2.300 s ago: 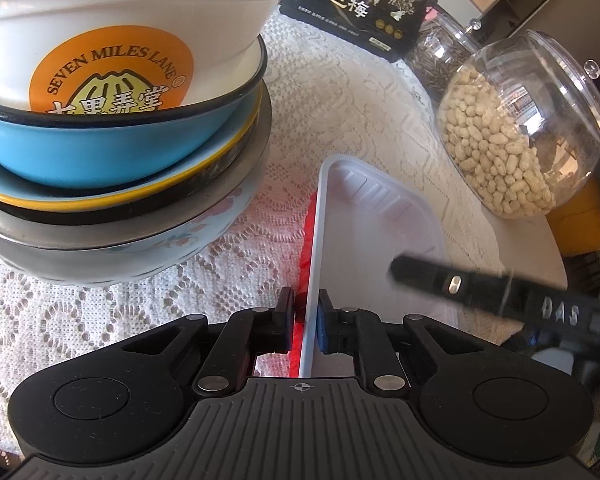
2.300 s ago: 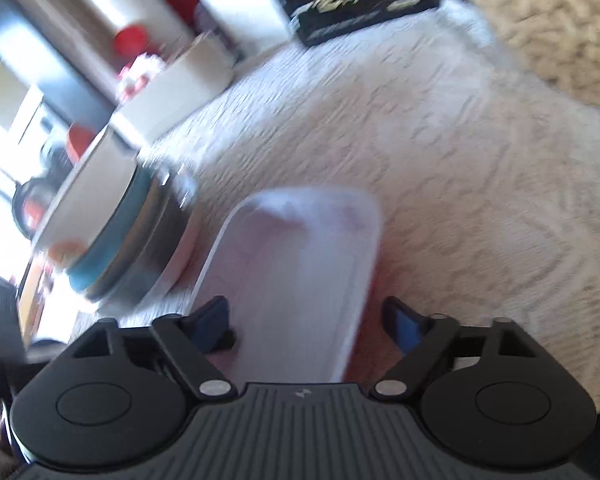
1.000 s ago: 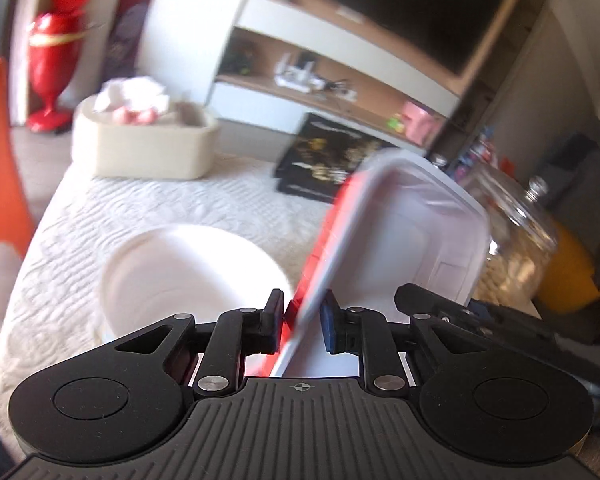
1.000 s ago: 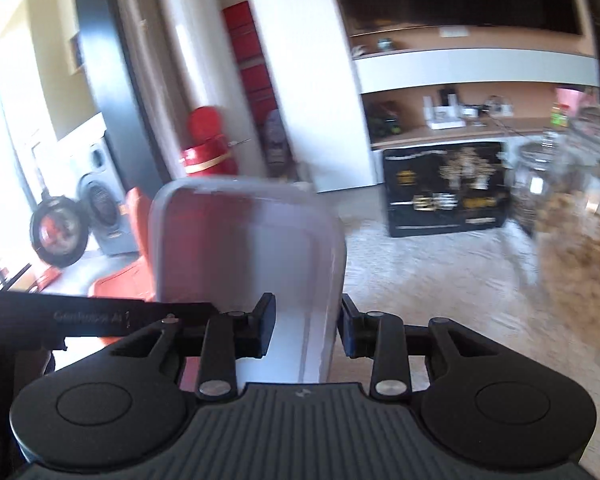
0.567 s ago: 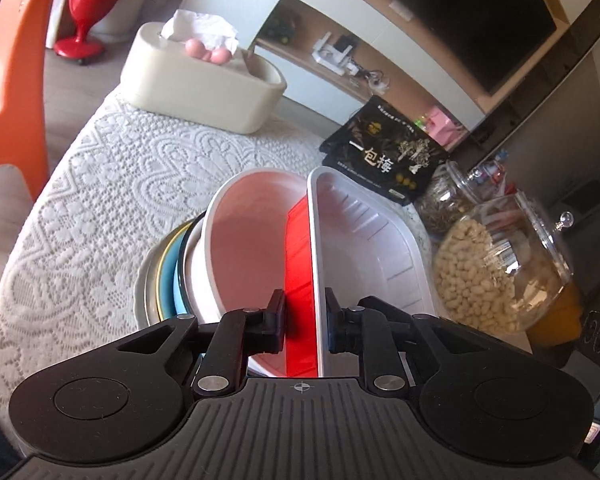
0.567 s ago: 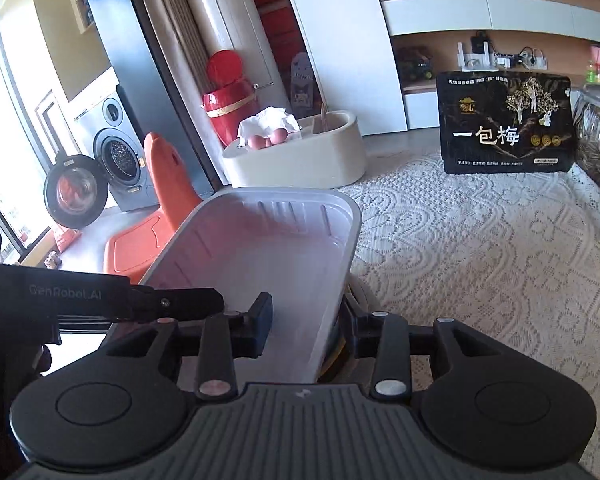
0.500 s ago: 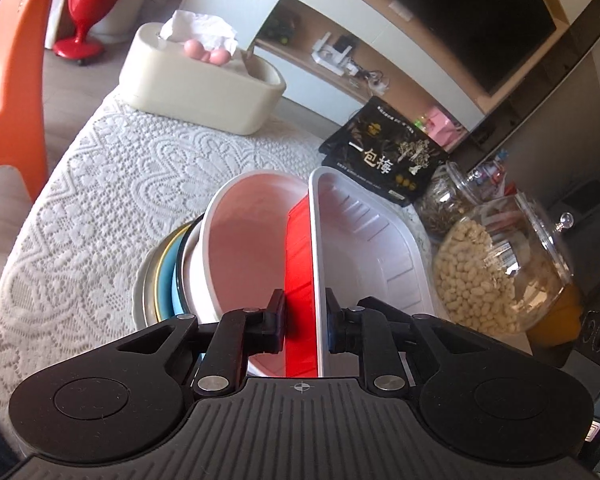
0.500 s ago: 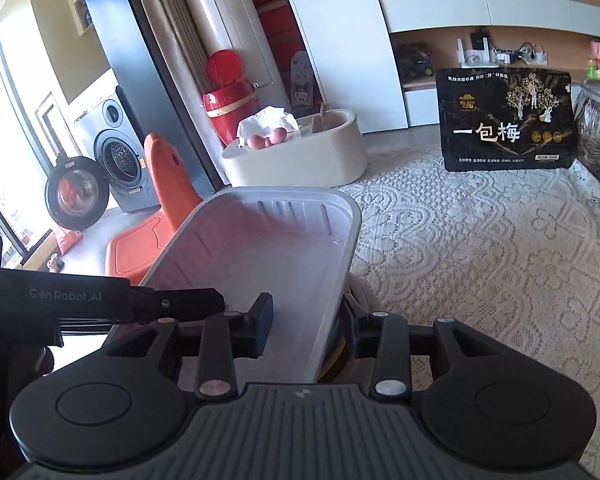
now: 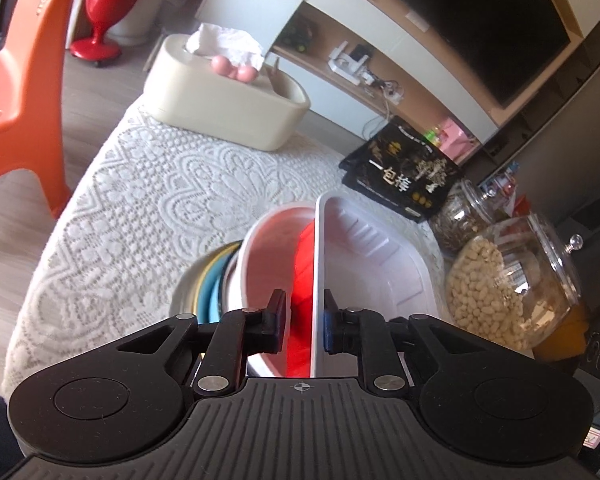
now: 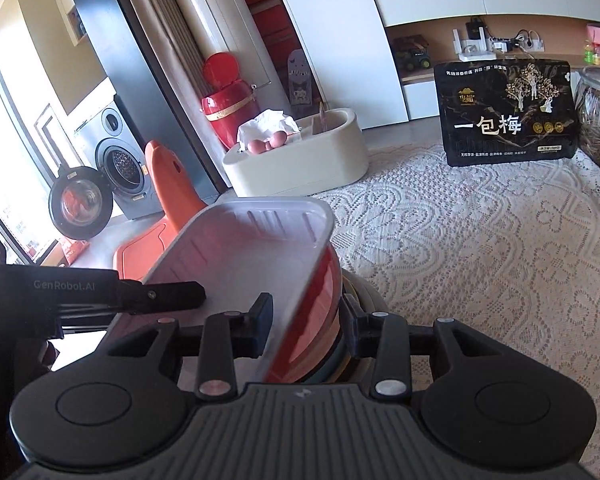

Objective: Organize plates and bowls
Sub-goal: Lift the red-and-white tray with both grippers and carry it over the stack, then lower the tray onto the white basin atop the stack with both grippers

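Observation:
A rectangular tray, white inside and red outside (image 9: 364, 264), rests tilted in the top white bowl (image 9: 268, 256) of a stack of bowls and plates (image 9: 208, 280). My left gripper (image 9: 304, 320) has its jaws slightly apart around the tray's left rim. In the right wrist view the tray (image 10: 244, 256) sits over the stack (image 10: 352, 304). My right gripper (image 10: 308, 320) is open with its jaws either side of the tray's right rim. The left gripper's finger (image 10: 156, 294) shows at the left.
A white lace cloth (image 9: 148, 200) covers the table. A cream tissue box (image 9: 228, 100) stands at the far edge, a black snack bag (image 9: 404, 172) and two glass jars (image 9: 512, 288) to the right. An orange chair (image 9: 16, 92) stands off the table's left.
Both grippers carried the tray up from the table and over onto the stack. In the last half second both sets of jaws have opened wider around its rims.

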Tool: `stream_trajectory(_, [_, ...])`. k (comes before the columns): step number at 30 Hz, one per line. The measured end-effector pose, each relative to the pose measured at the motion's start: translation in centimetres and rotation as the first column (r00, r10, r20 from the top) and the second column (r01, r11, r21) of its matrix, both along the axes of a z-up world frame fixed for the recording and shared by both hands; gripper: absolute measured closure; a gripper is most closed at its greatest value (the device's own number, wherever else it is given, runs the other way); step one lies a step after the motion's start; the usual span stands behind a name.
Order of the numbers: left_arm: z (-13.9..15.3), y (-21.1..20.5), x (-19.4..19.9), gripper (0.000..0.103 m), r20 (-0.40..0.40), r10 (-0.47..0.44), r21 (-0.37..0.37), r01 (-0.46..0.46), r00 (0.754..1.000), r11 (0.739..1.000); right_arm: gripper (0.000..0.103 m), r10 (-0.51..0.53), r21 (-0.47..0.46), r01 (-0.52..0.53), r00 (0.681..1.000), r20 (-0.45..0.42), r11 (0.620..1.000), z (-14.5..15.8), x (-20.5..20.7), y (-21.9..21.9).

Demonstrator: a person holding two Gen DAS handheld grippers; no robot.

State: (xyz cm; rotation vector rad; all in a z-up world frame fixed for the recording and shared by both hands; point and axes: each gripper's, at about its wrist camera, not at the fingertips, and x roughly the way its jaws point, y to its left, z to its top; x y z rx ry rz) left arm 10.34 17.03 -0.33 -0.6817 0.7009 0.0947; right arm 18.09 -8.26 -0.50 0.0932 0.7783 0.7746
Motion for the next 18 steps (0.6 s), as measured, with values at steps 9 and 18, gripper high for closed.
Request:
stream_trajectory(9, [1.2,0.2,0.8,0.083,0.010,0.034,0.058,-0.035,0.999,0.998,0.064,0.017,0.003,-0.017,0.998,0.065,1.000,1.8,0.1,1.9])
stream_trajectory(18, [1.7,1.1,2.2,0.084,0.036,0.056,0.101,-0.059,0.998,0.993,0.065,0.045,-0.030,-0.040,0.977,0.208,0.999,2.6,-0.3,4.2])
